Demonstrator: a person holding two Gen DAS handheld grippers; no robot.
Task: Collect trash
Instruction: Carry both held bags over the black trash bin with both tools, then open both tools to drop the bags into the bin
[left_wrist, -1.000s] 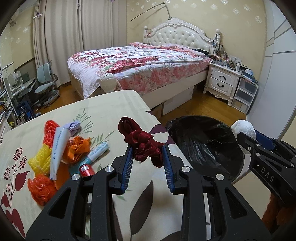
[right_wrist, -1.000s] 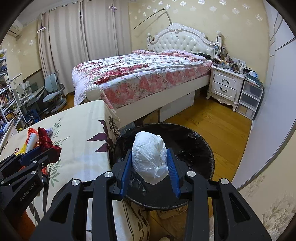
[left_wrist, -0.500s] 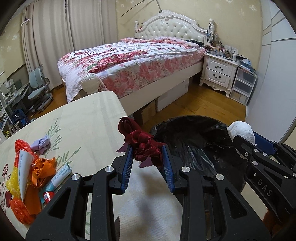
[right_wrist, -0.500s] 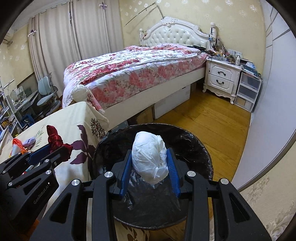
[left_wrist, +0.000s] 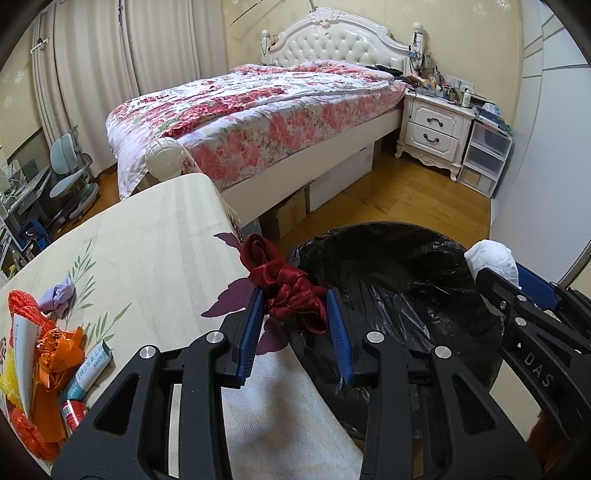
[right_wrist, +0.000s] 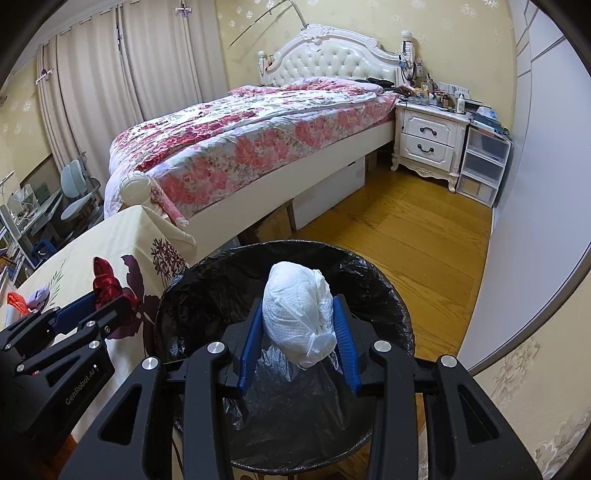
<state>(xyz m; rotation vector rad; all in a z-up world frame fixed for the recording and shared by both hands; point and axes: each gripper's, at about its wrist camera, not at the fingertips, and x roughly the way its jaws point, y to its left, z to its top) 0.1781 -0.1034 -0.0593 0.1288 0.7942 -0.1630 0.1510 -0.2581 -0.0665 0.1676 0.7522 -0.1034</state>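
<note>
My left gripper (left_wrist: 294, 295) holds a crumpled dark red ribbon (left_wrist: 264, 258) between its blue pads, right at the table's edge beside the bin rim. Its jaws are opening, and the ribbon still touches both pads. My right gripper (right_wrist: 298, 301) is shut on a white wad of paper (right_wrist: 295, 314) and hangs over the mouth of the black-lined trash bin (right_wrist: 391, 295). In the left wrist view the right gripper (left_wrist: 500, 271) shows at the far right with the white wad (left_wrist: 493, 256). The left gripper (right_wrist: 107, 302) with the ribbon (right_wrist: 105, 282) appears at the left of the right wrist view.
Orange netting, wrappers, a tube and a purple scrap (left_wrist: 55, 347) lie piled on the floral tablecloth (left_wrist: 159, 240) at the left. A bed (left_wrist: 258, 110) stands behind, with a white nightstand (left_wrist: 436, 129) and plastic drawers on its right. Wooden floor surrounds the bin (left_wrist: 388, 229).
Both grippers have moved right and down toward the bin, so the table pile has slid to the left edge. The left jaws stand slightly wider around the ribbon.
</note>
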